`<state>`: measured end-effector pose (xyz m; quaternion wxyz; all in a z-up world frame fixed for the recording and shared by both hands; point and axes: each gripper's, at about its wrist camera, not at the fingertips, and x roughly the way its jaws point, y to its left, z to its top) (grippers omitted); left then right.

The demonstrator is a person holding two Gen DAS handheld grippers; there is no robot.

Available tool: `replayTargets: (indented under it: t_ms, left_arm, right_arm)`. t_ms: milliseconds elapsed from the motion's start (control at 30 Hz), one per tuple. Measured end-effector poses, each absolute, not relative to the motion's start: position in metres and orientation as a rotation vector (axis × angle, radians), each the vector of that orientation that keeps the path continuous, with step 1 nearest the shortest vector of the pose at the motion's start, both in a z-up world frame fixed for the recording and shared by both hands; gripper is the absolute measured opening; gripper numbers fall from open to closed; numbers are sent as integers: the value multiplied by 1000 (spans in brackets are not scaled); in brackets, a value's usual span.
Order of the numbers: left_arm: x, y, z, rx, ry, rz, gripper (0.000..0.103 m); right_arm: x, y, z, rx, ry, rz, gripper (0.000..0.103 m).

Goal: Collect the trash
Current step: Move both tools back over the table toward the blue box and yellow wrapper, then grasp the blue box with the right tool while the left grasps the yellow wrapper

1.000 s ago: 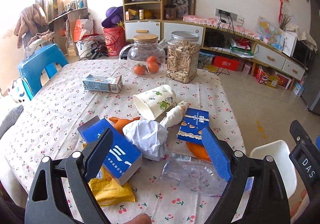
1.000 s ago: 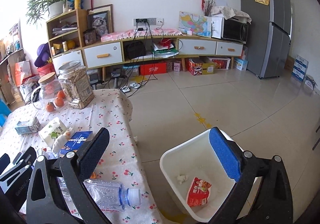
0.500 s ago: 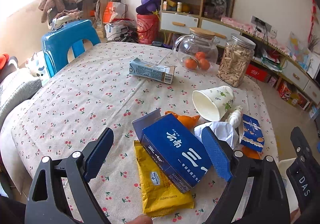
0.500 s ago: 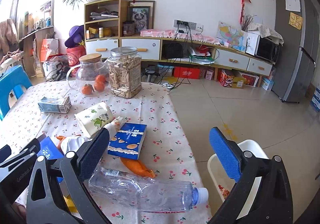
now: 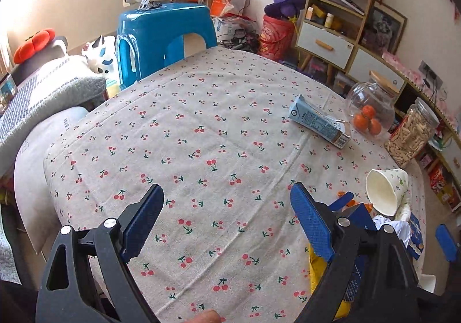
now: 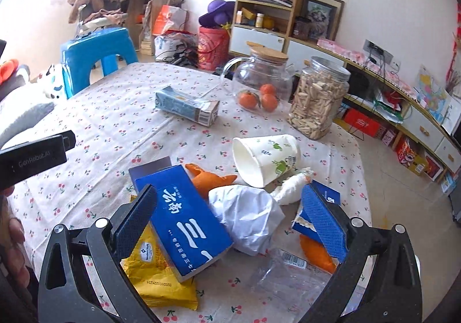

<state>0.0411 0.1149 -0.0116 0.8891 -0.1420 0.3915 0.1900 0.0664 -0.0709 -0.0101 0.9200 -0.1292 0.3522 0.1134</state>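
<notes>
A heap of trash lies on the cherry-print tablecloth [image 6: 115, 127]: a blue box [image 6: 184, 219], crumpled white paper [image 6: 247, 216], a yellow snack bag [image 6: 155, 274], a clear plastic bottle [image 6: 288, 279], orange peel [image 6: 210, 177] and a tipped paper cup [image 6: 265, 158]. My right gripper [image 6: 230, 222] hangs open just above this heap, its fingers either side of the box and paper. Farther back lies a milk carton [image 6: 187, 105]. My left gripper [image 5: 226, 222] is open over bare cloth, with the milk carton [image 5: 317, 121] ahead to its right and the paper cup [image 5: 386, 190] at its right.
A glass jug with oranges [image 6: 259, 83] and a jar of biscuit sticks [image 6: 317, 101] stand at the table's far side. A blue stool [image 5: 164, 34] and grey cushions [image 5: 49, 86] sit beyond the left edge. Low cabinets [image 6: 417, 121] line the wall.
The right gripper swung left from the white bin on the floor to above the trash heap. The left gripper turned left, off the heap and over bare cloth. Both stayed open.
</notes>
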Motion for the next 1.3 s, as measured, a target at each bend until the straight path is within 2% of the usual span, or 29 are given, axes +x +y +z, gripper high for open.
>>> replayTargets:
  t_ms: [367,400,467,500,1033,1300]
  left_arm:
    - [39,152,-21,-388,854,411,87]
    - [40,153,-22,-393,858,410,87]
    - [40,155,-25,-409,872,405,87]
    - [40,155,-27,-418,880,403,87]
    - [46,134,-28,-422,918,342,87]
    - [61,83,-55,-351,1056,219,87]
  right_arm:
    - [85,-21,-54,-458,896,504,94]
    - [86,-22,-58,-453,920,519,87]
    - [91,-26,-63,-408,971,554,64]
    - [90,-27,-62,-396,970,557,56]
    - [87,-75,4,-186,762,414,54]
    - [76,-122,25,-118,693,287,54]
